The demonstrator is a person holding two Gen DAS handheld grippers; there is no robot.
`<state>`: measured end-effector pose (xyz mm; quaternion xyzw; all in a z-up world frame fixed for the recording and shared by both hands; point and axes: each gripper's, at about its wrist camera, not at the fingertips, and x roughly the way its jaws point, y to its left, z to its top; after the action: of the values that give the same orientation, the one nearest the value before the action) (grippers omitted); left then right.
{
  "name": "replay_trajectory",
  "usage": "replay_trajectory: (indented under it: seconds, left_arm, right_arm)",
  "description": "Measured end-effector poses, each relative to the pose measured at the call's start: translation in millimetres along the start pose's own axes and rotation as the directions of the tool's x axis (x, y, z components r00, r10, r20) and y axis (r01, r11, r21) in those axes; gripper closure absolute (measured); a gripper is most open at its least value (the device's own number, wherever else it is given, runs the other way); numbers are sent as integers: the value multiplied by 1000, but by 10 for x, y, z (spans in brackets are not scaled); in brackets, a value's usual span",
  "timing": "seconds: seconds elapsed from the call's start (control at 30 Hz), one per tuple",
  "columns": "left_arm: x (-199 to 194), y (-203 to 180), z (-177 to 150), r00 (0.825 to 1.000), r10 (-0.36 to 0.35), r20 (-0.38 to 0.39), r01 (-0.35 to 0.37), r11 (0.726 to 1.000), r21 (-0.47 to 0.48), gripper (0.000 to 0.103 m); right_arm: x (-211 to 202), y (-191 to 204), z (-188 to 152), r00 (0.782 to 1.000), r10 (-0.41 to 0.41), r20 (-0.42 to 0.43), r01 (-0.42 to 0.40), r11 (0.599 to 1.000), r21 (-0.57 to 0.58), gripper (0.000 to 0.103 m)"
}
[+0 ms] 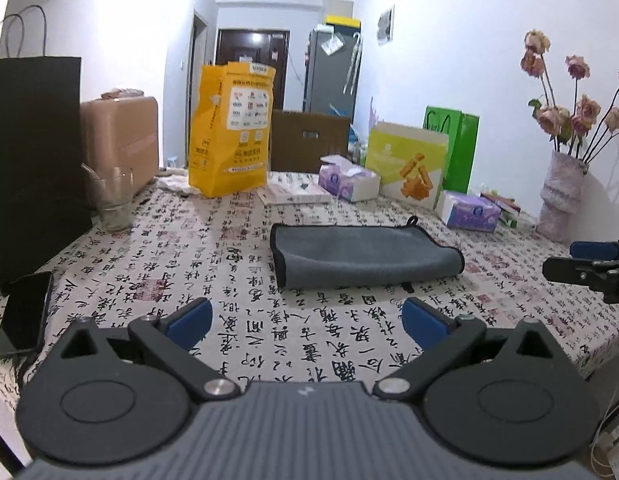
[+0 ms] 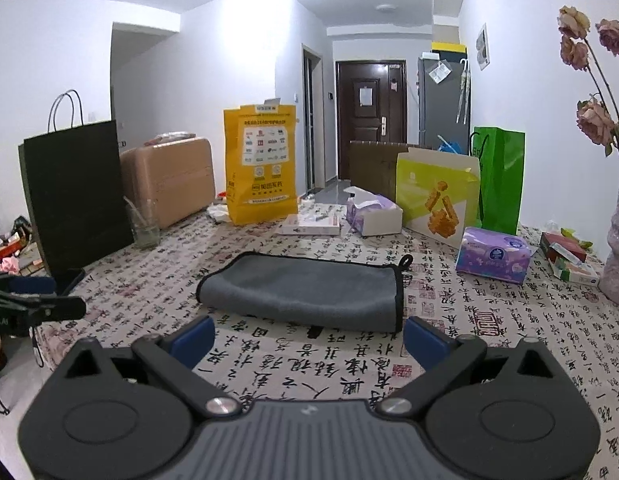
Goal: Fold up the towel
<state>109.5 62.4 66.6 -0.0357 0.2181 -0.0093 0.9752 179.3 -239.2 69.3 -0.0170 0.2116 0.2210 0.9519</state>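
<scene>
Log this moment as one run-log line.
task: fold towel | grey towel: folded, flat on tablecloth | left gripper: open, empty, short of towel | right gripper: open, empty, short of towel

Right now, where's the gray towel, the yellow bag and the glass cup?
gray towel (image 2: 305, 290): right wrist view, middle of its folded top.
yellow bag (image 1: 231, 128): left wrist view, printed front panel.
glass cup (image 1: 113, 200): left wrist view, its clear side wall.

Each tool (image 1: 305, 318) (image 2: 307, 338) has black linkage arms, blue finger pads (image 1: 189, 316), silver pivot screws and a ribbed grey body.
</scene>
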Motion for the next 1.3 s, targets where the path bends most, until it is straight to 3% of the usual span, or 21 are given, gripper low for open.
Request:
replay_trajectory:
  seconds: [0.2,0.4,0.77,1.17,1.3]
  left_arm:
    - [-185,-91,-210,998,16,56,-20,998,64,0]
    - [-420,-179,-446,990,45,137,-53,997,56,0]
    - [-673,-203,-840,983,96,157,-102,994,32,0]
    - [-916,-376,-1020,976,55,210,-71,995,72,0]
    - [-955,-470,-1070,978,29,206,-49,995,92,0]
  right_arm:
    - [-152,153,-168,999,-6,35,7,1000,-19,2]
    - [-352,309,-375,995,0,97,1,1000,-17,2]
    - [-664,562,-783,991,8,136,-8,1000,-5,2]
    - [-918,597,-1111,986,2,166,-13,998,62,2]
    - [-1022,661,-1227,983,-7,181,1,999,33,0]
